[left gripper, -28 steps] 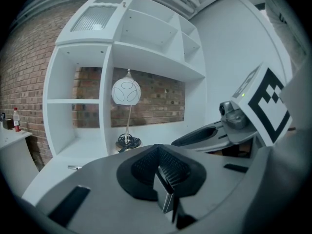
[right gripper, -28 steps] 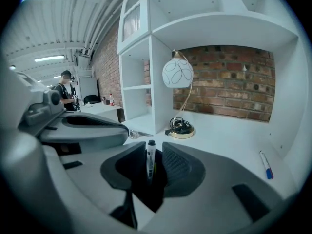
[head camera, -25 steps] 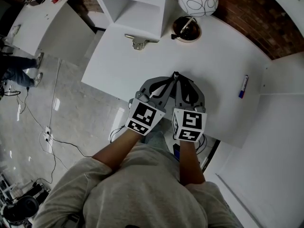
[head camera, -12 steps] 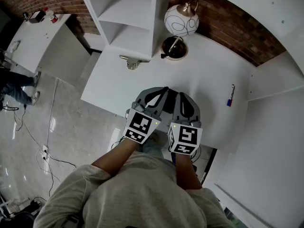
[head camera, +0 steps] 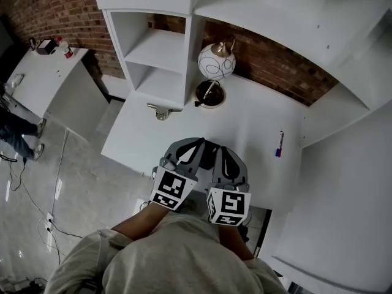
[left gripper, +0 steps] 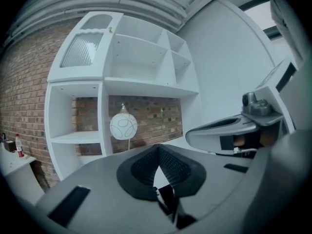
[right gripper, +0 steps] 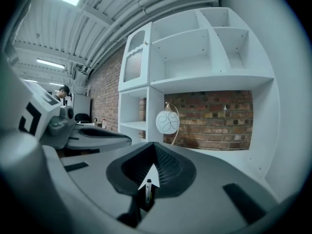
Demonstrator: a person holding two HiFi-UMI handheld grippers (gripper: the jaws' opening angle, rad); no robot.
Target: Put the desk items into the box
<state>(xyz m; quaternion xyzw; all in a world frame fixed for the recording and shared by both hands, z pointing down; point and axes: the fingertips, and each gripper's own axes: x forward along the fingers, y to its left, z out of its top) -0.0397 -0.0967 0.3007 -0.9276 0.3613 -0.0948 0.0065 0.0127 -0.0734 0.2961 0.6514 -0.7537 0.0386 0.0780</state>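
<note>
Hovering side by side over the near edge of the white table (head camera: 245, 118), the left tongs (head camera: 199, 143) and right tongs (head camera: 218, 150) were both clenched on nothing. The blue marker (head camera: 278, 146) lay on the table at their two o'clock, well apart from both.

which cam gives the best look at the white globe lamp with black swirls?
Head view: the white globe lamp with black swirl lines shows whole, globe, curved metal arm and dark round base on the white desk. The left and right gripper views each catch the globe side-on, but not the base.
</note>
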